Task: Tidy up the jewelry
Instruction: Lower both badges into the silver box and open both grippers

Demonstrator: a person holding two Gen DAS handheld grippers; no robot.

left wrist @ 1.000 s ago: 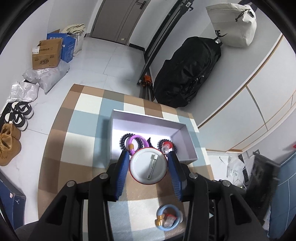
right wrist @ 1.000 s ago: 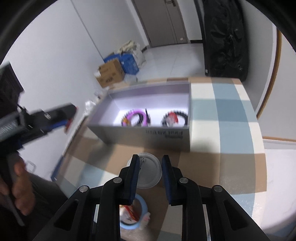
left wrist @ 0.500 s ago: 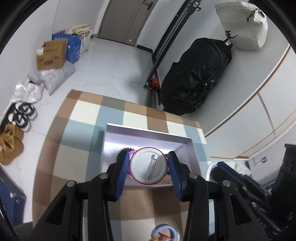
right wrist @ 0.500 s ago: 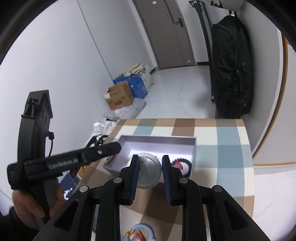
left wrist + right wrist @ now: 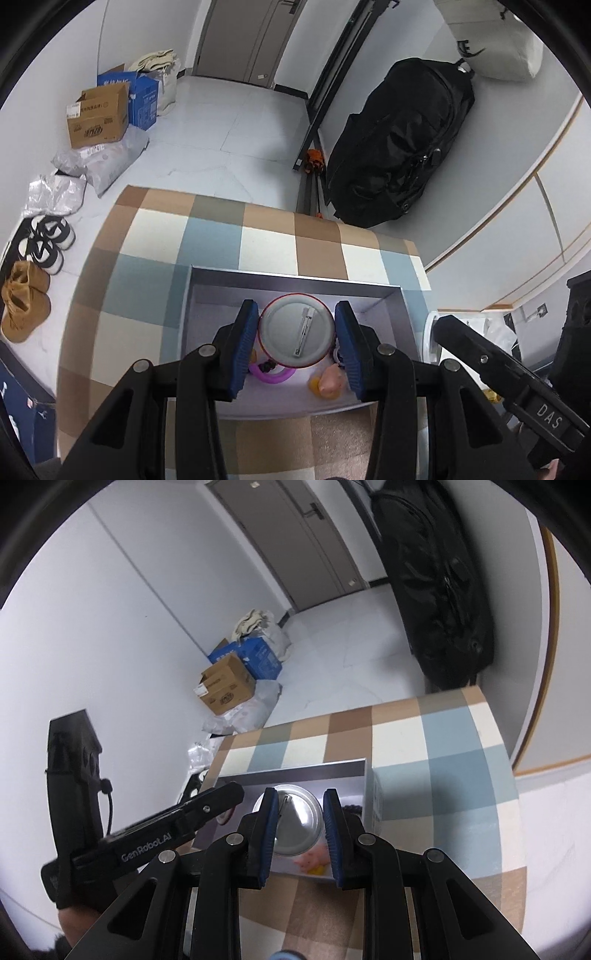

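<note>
My left gripper (image 5: 297, 308) is shut on a round red-rimmed pin badge (image 5: 295, 336), back side up, and hangs over the open grey box (image 5: 295, 277). My right gripper (image 5: 297, 794) is shut on a second, silver-backed badge (image 5: 299, 823), also above the box (image 5: 295, 768). Inside lie a purple ring (image 5: 273, 376), a pink and yellow charm (image 5: 327, 384) and a black bead bracelet (image 5: 351, 808). The two grippers stand side by side, the left one (image 5: 207, 805) to the left of the right one (image 5: 480, 358).
The box sits on a table with a checked cloth (image 5: 155, 258). A light blue ring (image 5: 288, 954) lies on the cloth near the front edge. Behind are a black bag (image 5: 399, 147), cardboard boxes (image 5: 98, 114) and shoes (image 5: 48, 240) on the floor.
Both grippers have moved forward from above the cloth in front of the box to above the box, each keeping its badge. The right one has also risen and rolled a little.
</note>
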